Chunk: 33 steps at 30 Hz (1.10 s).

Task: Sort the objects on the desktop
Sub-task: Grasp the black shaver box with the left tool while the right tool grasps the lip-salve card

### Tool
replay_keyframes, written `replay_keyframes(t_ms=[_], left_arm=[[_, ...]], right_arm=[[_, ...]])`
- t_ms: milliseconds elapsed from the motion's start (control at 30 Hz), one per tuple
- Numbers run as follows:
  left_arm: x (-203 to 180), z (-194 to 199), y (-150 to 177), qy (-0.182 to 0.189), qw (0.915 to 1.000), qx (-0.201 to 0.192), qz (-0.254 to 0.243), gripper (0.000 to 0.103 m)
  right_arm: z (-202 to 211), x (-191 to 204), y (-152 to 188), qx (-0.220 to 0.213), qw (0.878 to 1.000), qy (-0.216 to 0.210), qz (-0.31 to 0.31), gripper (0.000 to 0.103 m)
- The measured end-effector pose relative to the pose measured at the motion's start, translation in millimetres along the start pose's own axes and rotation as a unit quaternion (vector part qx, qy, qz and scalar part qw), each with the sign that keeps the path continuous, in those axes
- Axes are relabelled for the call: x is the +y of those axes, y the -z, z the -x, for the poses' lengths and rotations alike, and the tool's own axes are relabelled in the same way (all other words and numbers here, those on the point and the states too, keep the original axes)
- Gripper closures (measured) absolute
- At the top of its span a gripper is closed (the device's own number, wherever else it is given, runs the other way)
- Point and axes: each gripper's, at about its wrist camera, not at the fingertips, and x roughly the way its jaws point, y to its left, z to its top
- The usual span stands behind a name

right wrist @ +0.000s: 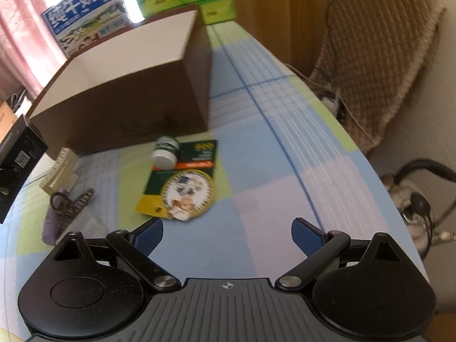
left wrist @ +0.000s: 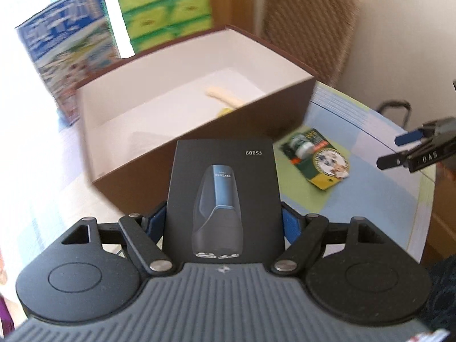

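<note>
My left gripper (left wrist: 223, 222) is shut on a black shaver box (left wrist: 223, 188) marked FS889, held in the air just in front of the open brown box (left wrist: 176, 154). Inside that box lie a cream stick-like item (left wrist: 225, 97) and something yellow. A green card pack with a small white jar (left wrist: 315, 156) lies on the checked tablecloth to the right of the box. My right gripper (right wrist: 227, 236) is open above bare cloth, with the green card pack (right wrist: 182, 182) just ahead of its left finger. The shaver box (right wrist: 17, 154) shows at the right wrist view's left edge.
A cream comb (right wrist: 61, 168) and a brown hair clip (right wrist: 71, 205) lie left of the pack. Behind the brown box (right wrist: 122, 108) stand a blue milk carton (left wrist: 65, 51) and stacked green packs (left wrist: 165, 11). A padded chair (right wrist: 379, 57) stands beyond the table's right edge.
</note>
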Motion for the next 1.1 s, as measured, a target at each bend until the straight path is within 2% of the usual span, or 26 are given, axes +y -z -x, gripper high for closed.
replay_keyframes(t_ms=[367,700,967,1100], left_arm=[[53,46,35,-0.07,0.9937,-0.017,0.085,0.027],[86,64,66,-0.11,0.9836,-0.012,0.143,0.027],[102,69,80,-0.121,0.9781,-0.007,0.169,0.027],[106,70,84,-0.125,0.9768,-0.006,0.174,0.027]], right_arm=[[-34,54,-31,-0.017,0.998,-0.028,0.061,0.01],[-71,75,-55,-0.02,0.997,-0.03,0.074,0.03],[-102,73,-62,-0.008,0.998,-0.011,0.067,0.044],[-112,70,-63,-0.004,0.998,-0.013,0.068,0.057]])
